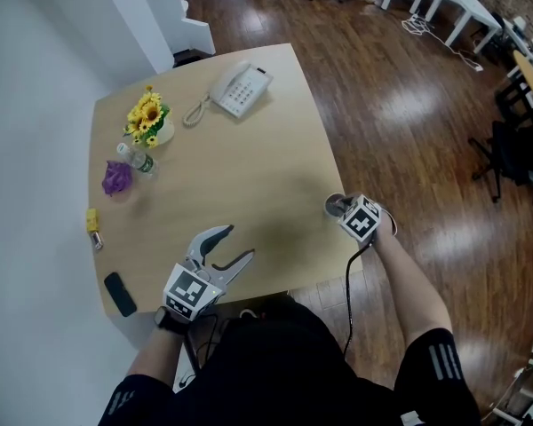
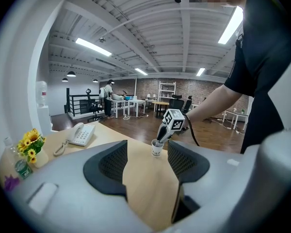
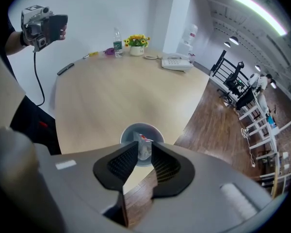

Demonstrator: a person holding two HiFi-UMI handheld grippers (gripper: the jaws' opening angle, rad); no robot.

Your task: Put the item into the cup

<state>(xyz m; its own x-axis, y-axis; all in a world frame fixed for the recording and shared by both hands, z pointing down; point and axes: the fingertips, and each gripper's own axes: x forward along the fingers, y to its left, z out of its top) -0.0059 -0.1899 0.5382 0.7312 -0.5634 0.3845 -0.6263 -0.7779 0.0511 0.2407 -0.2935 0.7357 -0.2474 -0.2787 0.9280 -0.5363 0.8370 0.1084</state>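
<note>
- At the right edge of the tabletop (image 1: 240, 167), the right gripper (image 3: 144, 153) is pointed steeply down over the paper cup (image 3: 127, 131), presumably so the drop lands inside.
- Its jaws are spread apart and grip nothing; the small white item (image 3: 144, 141) sits in the cup, between the jaw tips.
- The left gripper (image 1: 239, 242) is held well apart over the near edge, jaws wide and empty.
</note>
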